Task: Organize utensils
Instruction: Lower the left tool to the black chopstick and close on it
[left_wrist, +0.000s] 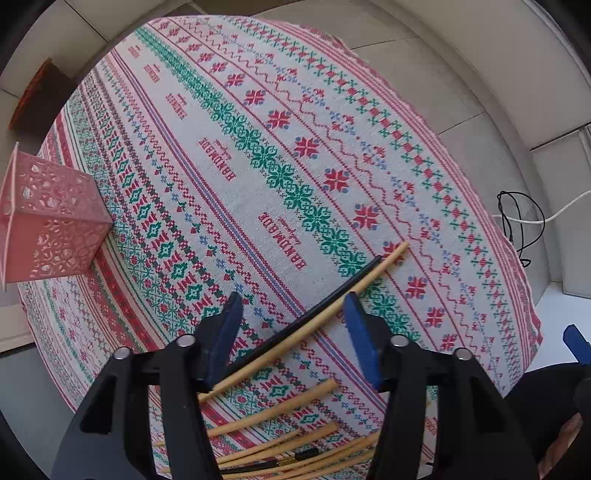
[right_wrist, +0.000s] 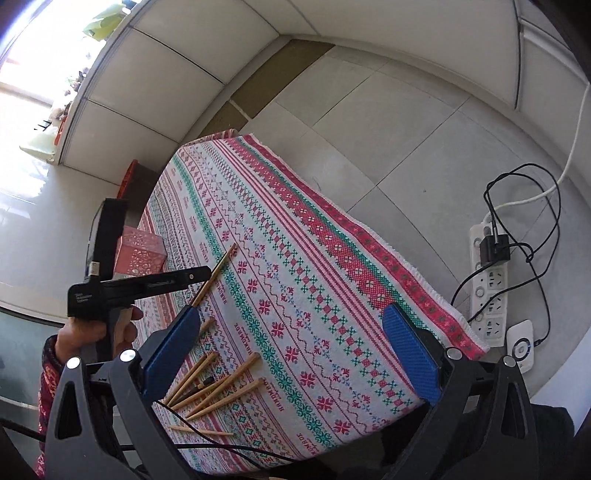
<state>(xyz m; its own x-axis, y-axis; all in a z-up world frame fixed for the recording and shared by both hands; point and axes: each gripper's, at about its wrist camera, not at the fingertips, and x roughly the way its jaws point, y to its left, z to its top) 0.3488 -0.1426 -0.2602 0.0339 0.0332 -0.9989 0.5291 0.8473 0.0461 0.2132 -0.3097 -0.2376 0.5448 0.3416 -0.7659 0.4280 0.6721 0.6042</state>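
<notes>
My left gripper (left_wrist: 293, 306) is open, its blue pads on either side of a bamboo chopstick (left_wrist: 314, 325) and a black chopstick (left_wrist: 332, 295) lying together on the patterned tablecloth (left_wrist: 258, 166). Several more bamboo chopsticks (left_wrist: 273, 410) lie in a pile below it. A pink perforated holder (left_wrist: 51, 225) stands at the table's left edge. My right gripper (right_wrist: 291, 328) is open and empty, held above the near table end. In the right wrist view the chopstick pile (right_wrist: 218, 384) lies near the left finger, and the pink holder (right_wrist: 140, 254) stands beyond the left hand-held gripper (right_wrist: 140, 284).
A power strip (right_wrist: 487, 288) with black cables and a white device (right_wrist: 521, 347) lies on the tiled floor right of the table. A dark red-edged box (left_wrist: 35, 92) sits on the floor beyond the far left corner. Walls enclose the far side.
</notes>
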